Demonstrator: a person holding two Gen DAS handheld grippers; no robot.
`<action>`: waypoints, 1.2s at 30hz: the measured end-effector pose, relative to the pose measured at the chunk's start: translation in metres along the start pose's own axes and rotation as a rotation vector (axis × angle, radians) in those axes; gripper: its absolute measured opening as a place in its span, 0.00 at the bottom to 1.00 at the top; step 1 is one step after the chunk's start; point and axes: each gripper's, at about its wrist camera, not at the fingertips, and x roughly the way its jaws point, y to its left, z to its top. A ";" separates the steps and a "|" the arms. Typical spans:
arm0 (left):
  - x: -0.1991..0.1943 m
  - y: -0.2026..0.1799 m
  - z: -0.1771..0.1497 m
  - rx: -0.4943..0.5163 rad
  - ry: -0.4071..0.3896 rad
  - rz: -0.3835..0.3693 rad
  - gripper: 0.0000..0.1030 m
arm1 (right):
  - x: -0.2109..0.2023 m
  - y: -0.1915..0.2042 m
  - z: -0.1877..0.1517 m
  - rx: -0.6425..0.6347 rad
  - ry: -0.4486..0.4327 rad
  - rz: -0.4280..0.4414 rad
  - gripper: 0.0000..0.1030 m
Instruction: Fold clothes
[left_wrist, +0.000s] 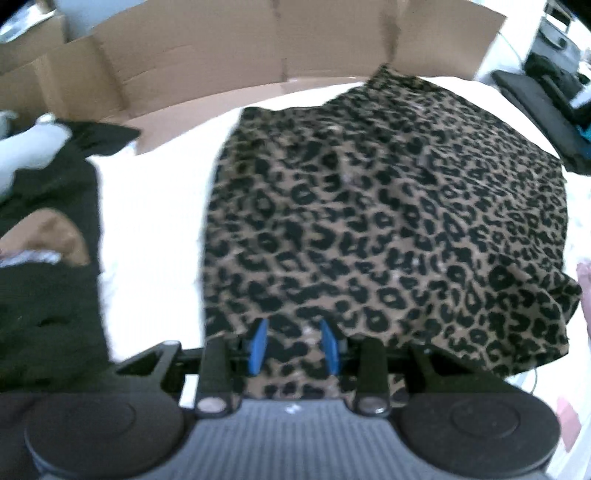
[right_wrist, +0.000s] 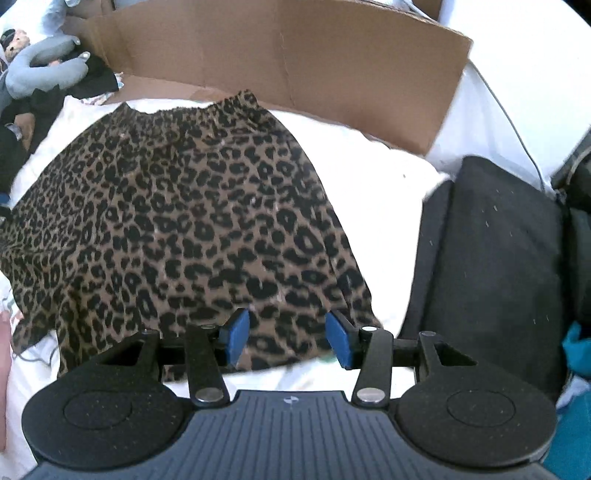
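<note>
A leopard-print skirt (left_wrist: 369, 221) lies spread on a white bed sheet (left_wrist: 155, 240). In the right wrist view the skirt (right_wrist: 184, 221) has its gathered waistband (right_wrist: 207, 107) at the far end and its hem nearest me. My left gripper (left_wrist: 294, 347) hangs over the near left part of the hem. Its blue pads stand apart, and the fabric shows between and under them without being pinched. Over the near right corner of the hem is my right gripper (right_wrist: 288, 338), also with its pads apart and nothing clamped.
A flattened cardboard sheet (right_wrist: 277, 55) stands along the far edge of the bed. Black clothes (left_wrist: 48, 295) are piled to the left of the skirt. A folded black garment (right_wrist: 491, 258) lies to its right, beside something teal (right_wrist: 576, 347). A grey soft toy (right_wrist: 40, 74) sits at the far left.
</note>
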 end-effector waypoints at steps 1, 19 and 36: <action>-0.006 0.006 -0.005 -0.017 -0.002 0.003 0.34 | -0.001 0.002 -0.004 0.008 -0.003 0.009 0.51; 0.028 -0.060 -0.049 -0.225 -0.047 -0.152 0.34 | 0.063 0.103 -0.027 -0.103 0.021 0.120 0.51; 0.033 -0.089 -0.052 -0.151 -0.055 -0.202 0.34 | 0.101 0.142 -0.027 -0.192 0.075 0.109 0.50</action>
